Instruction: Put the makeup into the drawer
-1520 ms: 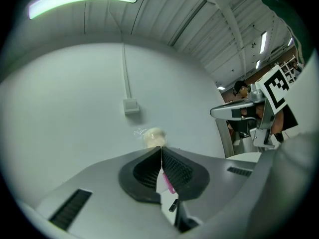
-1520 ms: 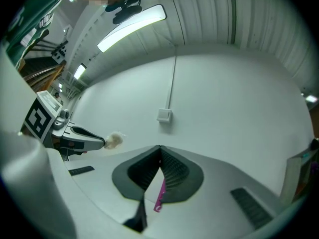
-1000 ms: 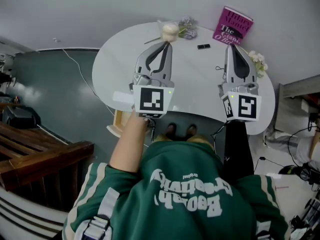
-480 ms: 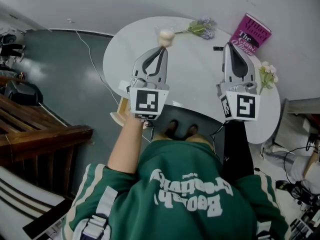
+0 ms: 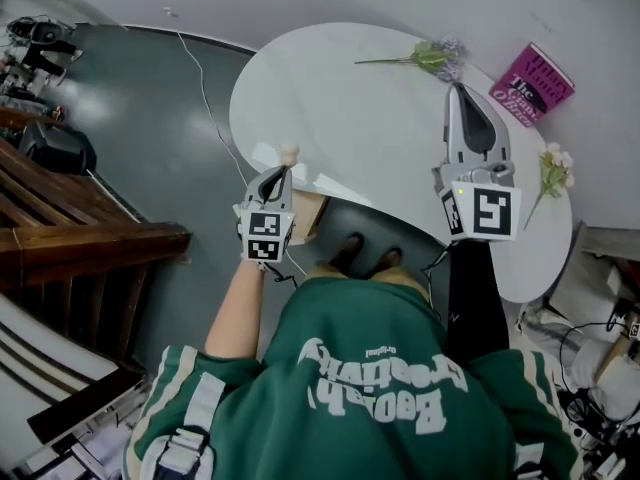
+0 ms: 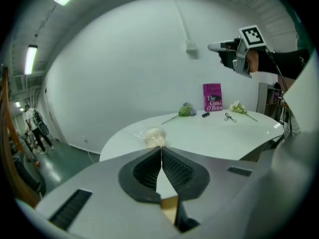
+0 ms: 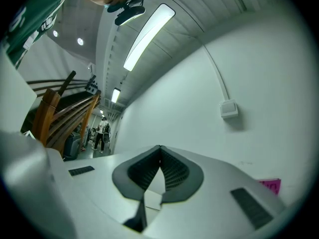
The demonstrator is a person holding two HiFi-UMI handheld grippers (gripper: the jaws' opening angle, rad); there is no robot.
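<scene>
Head view, left gripper (image 5: 283, 169): low beside the bench (image 5: 360, 138) edge, fingers pressed together on the clear wrap of a cream makeup puff (image 5: 289, 153) that sticks out past their tips.
Head view, drawer (image 5: 309, 218): tan wood, showing under the bench rim, just beside the left gripper; the puff is not inside it.
Head view, right gripper (image 5: 459, 90): over the bench, apart from everything on it.
Head view, far edge: 1 magenta book (image 5: 532, 84), 1 lavender sprig (image 5: 436, 57), 1 white flower (image 5: 553, 171).
Left gripper view, fingers: tips meet, pinching the puff's wrap; the puff sits just past them.
Left gripper view, bench: 1 small black item (image 6: 205, 114) and 1 eyelash curler (image 6: 229, 117) lie near the book.
Right gripper view, fingers: pressed together with nothing between them, aimed at a white wall with 1 wall box (image 7: 229, 108).
</scene>
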